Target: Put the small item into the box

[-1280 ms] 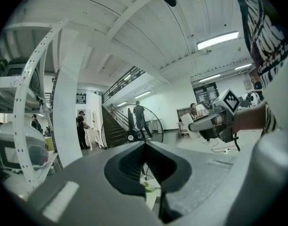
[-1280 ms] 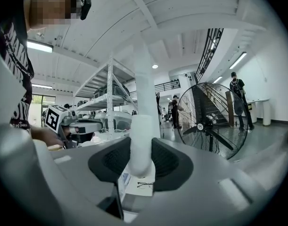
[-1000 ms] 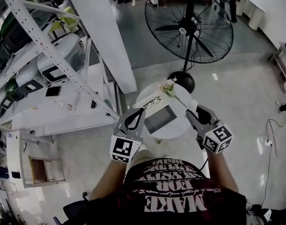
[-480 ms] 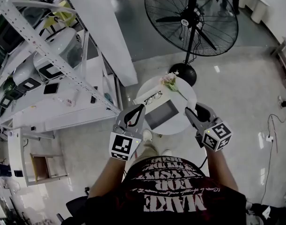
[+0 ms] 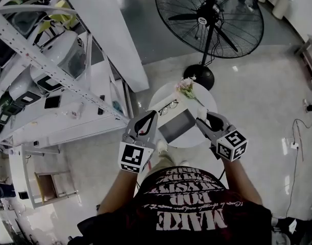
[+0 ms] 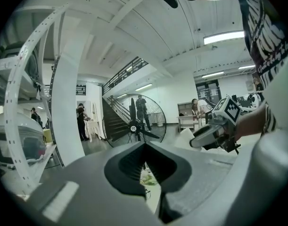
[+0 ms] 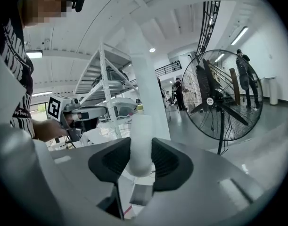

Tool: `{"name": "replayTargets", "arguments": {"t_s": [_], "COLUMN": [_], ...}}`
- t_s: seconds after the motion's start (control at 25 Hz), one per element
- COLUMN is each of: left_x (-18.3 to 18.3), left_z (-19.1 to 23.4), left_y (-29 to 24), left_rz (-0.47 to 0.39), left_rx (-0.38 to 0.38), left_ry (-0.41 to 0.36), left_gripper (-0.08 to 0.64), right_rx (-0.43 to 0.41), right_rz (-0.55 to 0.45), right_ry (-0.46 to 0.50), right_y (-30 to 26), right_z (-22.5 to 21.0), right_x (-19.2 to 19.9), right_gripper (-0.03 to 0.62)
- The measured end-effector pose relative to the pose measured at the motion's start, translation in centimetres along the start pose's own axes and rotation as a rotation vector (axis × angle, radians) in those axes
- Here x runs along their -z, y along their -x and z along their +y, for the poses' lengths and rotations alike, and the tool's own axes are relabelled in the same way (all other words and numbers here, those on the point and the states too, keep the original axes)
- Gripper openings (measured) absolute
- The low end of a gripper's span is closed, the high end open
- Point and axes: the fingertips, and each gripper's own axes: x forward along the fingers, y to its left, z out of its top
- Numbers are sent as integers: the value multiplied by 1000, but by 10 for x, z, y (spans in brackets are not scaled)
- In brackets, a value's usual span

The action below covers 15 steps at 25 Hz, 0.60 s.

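Observation:
A round white table (image 5: 194,137) carries an open grey box (image 5: 176,126). My right gripper (image 5: 201,118) is shut on a small white cylindrical item (image 5: 201,112) and holds it over the table's right part, just right of the box. In the right gripper view the white item (image 7: 140,144) stands upright between the dark pads (image 7: 168,160), and the grey box (image 7: 137,195) shows below it. My left gripper (image 5: 152,115) hovers at the table's left edge beside the box. Its fingertips meet with nothing between them, and the left gripper view shows only a slit at my left gripper (image 6: 144,148).
A pair of glasses (image 5: 167,106) and a small bunch of flowers (image 5: 186,88) lie on the table behind the box. A large pedestal fan (image 5: 209,19) stands beyond the table. A white column (image 5: 112,40) and metal shelving (image 5: 48,70) with white devices stand to the left.
My right gripper has moved left and forward with the white item, from the table's right rim to beside the box. My left gripper has shifted slightly forward.

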Motion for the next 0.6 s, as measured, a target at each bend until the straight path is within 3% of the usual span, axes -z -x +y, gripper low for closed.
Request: {"name": "replayTargets", "arguments": {"t_s": [0.36, 0.6], "left_x": [15, 31], "left_z": [46, 76], "left_y": [-29, -47], "left_rz": [11, 33], "left_rx": [20, 33], "left_ry": [26, 50], "left_gripper": [2, 2], "right_rx": [-26, -18], "right_rz": [125, 236], "right_ry": [-95, -138], "right_y": [-58, -91], "right_z": [-11, -20], "right_x": [33, 77], "right_gripper": [163, 163]}}
